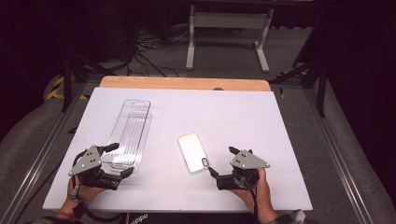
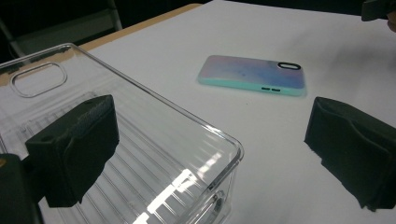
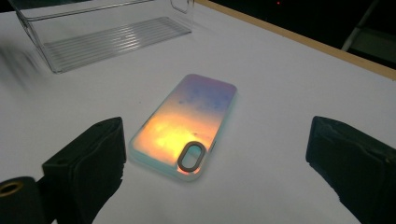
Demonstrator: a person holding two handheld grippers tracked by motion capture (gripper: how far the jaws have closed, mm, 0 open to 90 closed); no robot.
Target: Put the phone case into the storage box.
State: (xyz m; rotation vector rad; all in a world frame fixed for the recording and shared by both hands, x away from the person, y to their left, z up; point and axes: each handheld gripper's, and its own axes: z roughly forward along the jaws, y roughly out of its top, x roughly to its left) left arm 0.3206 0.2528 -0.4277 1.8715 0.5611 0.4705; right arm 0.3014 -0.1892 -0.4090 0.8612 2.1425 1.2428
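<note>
Grippers low over the white table (image 1: 261, 116), both gaping.
Left gripper (image 1: 116, 161) straddles the clear tray's (image 1: 131, 130) near corner; right gripper (image 1: 222, 162) faces the phone case (image 1: 193, 152), jaws apart.

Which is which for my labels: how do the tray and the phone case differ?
The tray is clear, ribbed and long; the phone case is opaque, iridescent with a mint edge, and shorter. The tray has raised walls; the case lies flat, back up. Both rest on the white table.
</note>
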